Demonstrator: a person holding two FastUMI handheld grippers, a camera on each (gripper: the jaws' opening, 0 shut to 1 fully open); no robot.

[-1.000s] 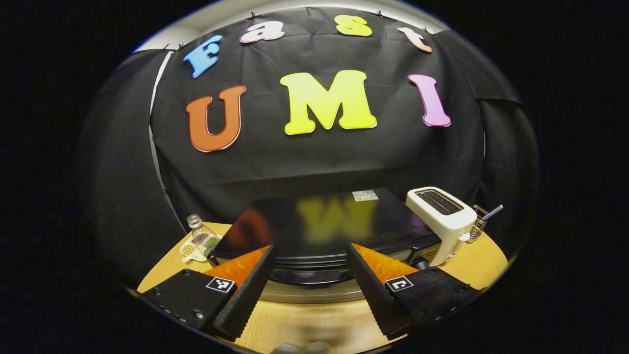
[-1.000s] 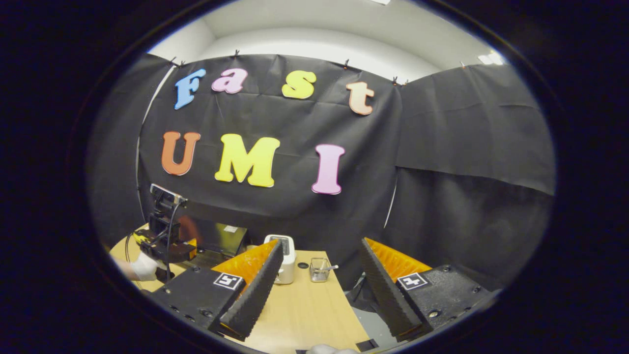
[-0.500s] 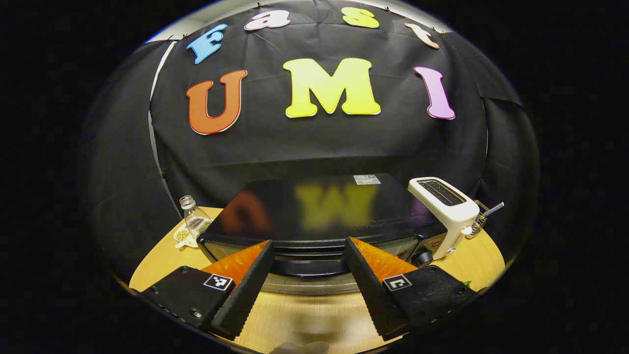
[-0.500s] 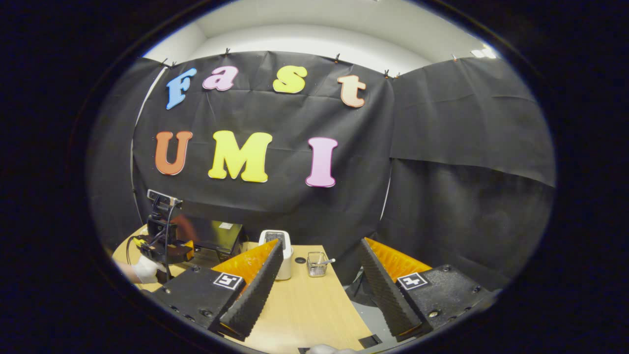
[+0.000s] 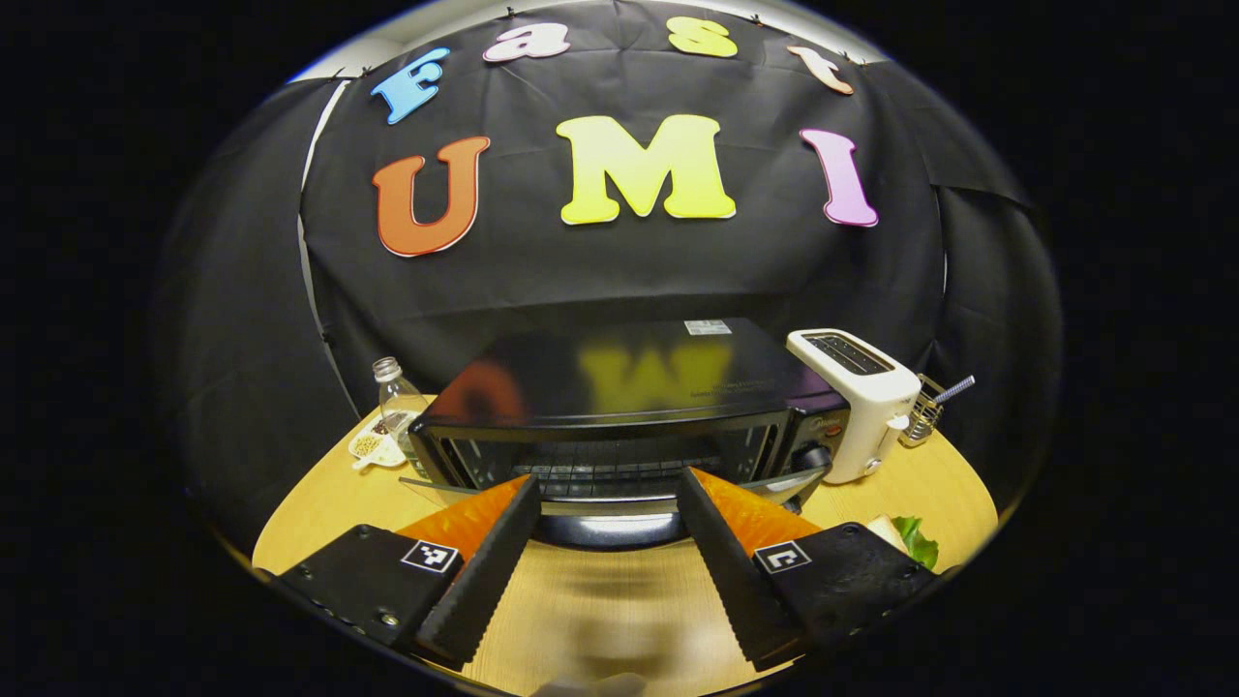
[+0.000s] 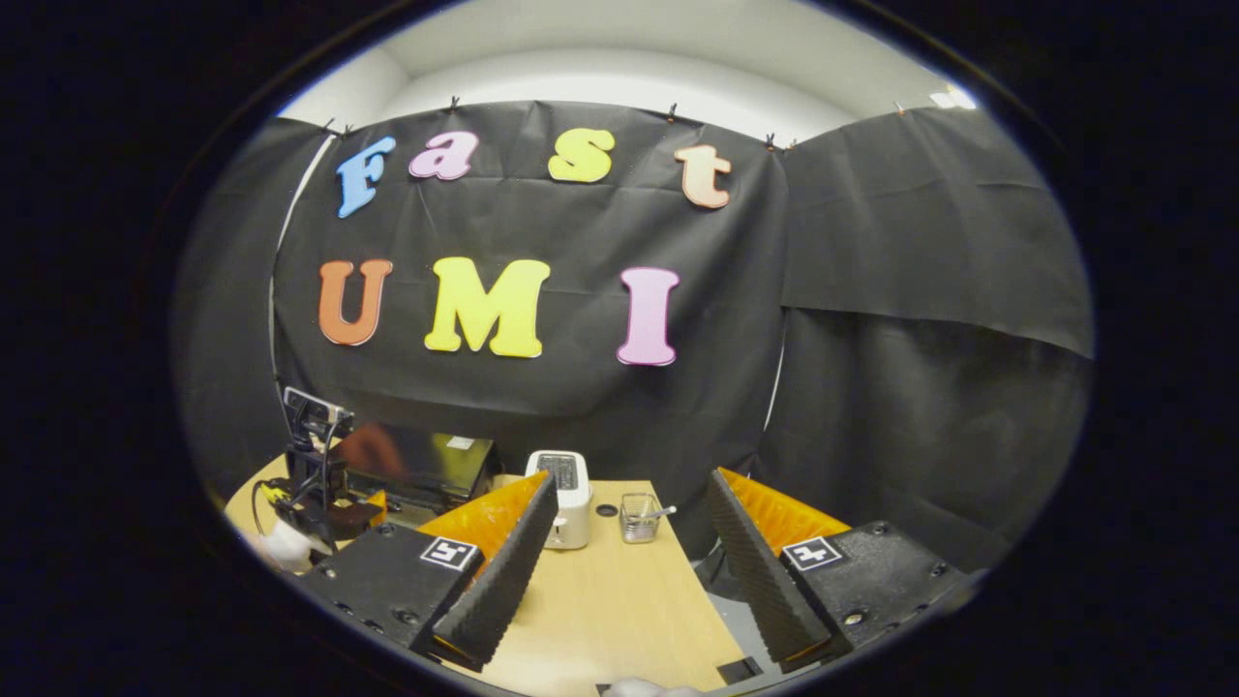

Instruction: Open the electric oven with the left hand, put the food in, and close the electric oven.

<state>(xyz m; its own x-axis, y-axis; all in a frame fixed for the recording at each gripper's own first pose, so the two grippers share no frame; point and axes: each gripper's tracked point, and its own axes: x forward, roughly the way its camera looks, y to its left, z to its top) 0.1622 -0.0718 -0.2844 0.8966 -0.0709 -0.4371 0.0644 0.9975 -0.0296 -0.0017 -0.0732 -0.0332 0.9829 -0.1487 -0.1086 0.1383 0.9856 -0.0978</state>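
Facing hand-held gripper [image 5: 605, 571]: electric oven [image 5: 619, 407], just beyond.

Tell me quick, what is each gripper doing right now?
Left gripper: open, holding nothing, with the oven door handle between its fingers.
Right gripper: open, holding nothing, over the table.

Black electric oven [image 5: 629, 387] on wooden table, door partly open, food [image 5: 908, 538] right

Oven [image 5: 619, 387] blocks frame centre, toaster [image 5: 857, 392] tight at its right, bottle [image 5: 395, 392] at left; bare worktop [image 5: 619, 605] runs open along the bottom.
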